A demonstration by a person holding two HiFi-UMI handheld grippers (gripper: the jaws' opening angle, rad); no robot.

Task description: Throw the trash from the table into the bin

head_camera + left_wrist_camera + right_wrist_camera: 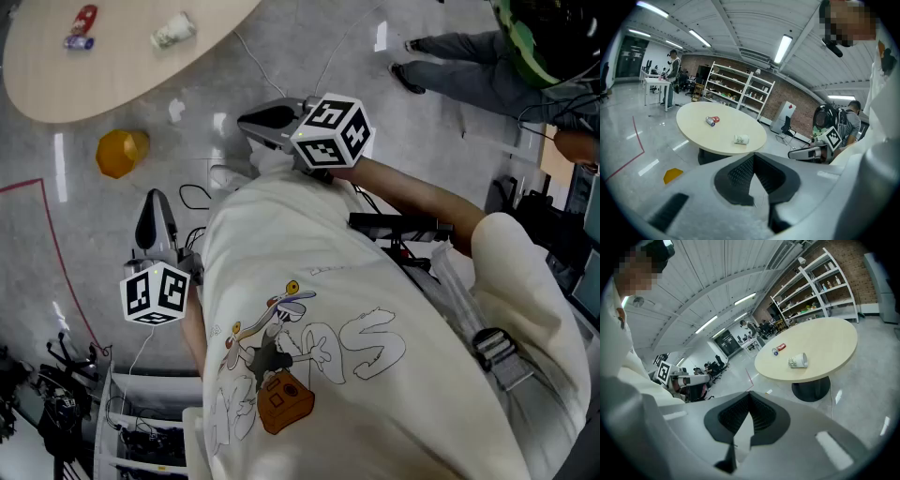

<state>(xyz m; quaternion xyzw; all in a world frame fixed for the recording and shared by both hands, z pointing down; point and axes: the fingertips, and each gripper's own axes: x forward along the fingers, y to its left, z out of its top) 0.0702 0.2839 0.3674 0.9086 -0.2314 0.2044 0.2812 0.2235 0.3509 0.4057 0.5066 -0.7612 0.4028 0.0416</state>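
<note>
- Beige and round, the tabletop (56,89) lies well ahead of both tools. The person stands apart from it, so the step in hand seems to be the approach, and nothing is picked up yet.
- The left hand-held gripper (155,202) is clenched on nothing, and its jaws meet at the tip. The right hand-held gripper (265,119) is the same, closed and empty.
- The trash is on the tabletop. A crumpled paper cup (173,31) is the nearer piece to both hand-held grippers, and a small red-and-white wrapper or can (82,26) lies beyond it.
- An orange container (120,153) stands on the floor between the left hand-held gripper and the tabletop. It is probably the bin, though its opening does not show clearly.
- To do this step well, the person should first come close to the tabletop and open the jaws before they arrive at the cup, not above it.
- The cup lies on its side and looks light, so it may roll. A grasp across its body, closed gently, is likely the safest.
- One piece for each hand-held gripper would probably save a second walk to the orange container.
</note>
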